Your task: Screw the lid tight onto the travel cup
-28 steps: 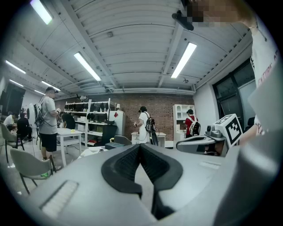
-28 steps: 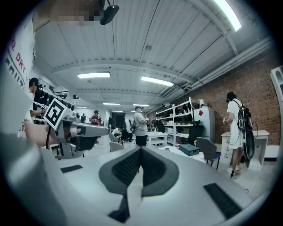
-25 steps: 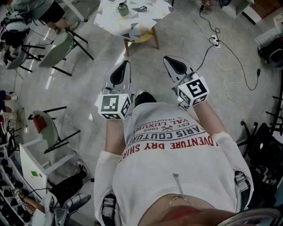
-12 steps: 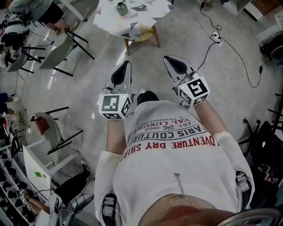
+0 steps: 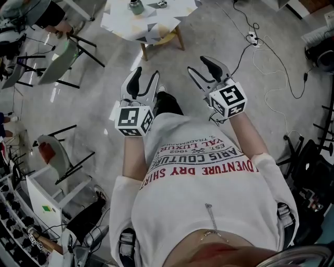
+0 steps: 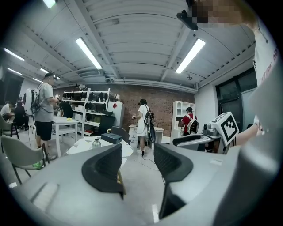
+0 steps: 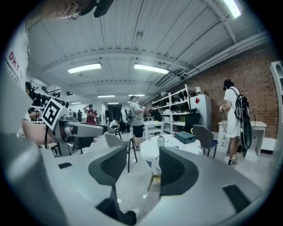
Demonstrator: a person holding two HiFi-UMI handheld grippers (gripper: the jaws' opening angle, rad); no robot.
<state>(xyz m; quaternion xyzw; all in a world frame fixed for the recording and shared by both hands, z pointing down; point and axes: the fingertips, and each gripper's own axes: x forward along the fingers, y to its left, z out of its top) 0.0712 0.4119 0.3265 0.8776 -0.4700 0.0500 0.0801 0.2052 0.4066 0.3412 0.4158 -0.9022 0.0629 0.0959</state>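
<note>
The green travel cup (image 5: 136,6) stands on a round patterned table (image 5: 151,28) far ahead, with its small lid (image 5: 162,4) lying beside it. I hold both grippers in the air before my chest, well short of the table. The jaws of the left gripper (image 5: 144,82) are opening with nothing between them. So are those of the right gripper (image 5: 204,70), which are empty too. The left gripper view shows the cup (image 6: 96,143) beyond the left gripper (image 6: 137,165). In the right gripper view the cup (image 7: 161,141) stands past the right gripper (image 7: 141,170).
A dark box (image 7: 185,137) lies on the table near the cup. Chairs (image 5: 65,52) stand to the left of the table. Cables and a power strip (image 5: 252,37) trail over the floor at right. People (image 6: 143,126) stand further back by shelves (image 6: 86,108).
Both grippers' jaws have gone from shut to parted. The table has slid a little further up and out of the head view.
</note>
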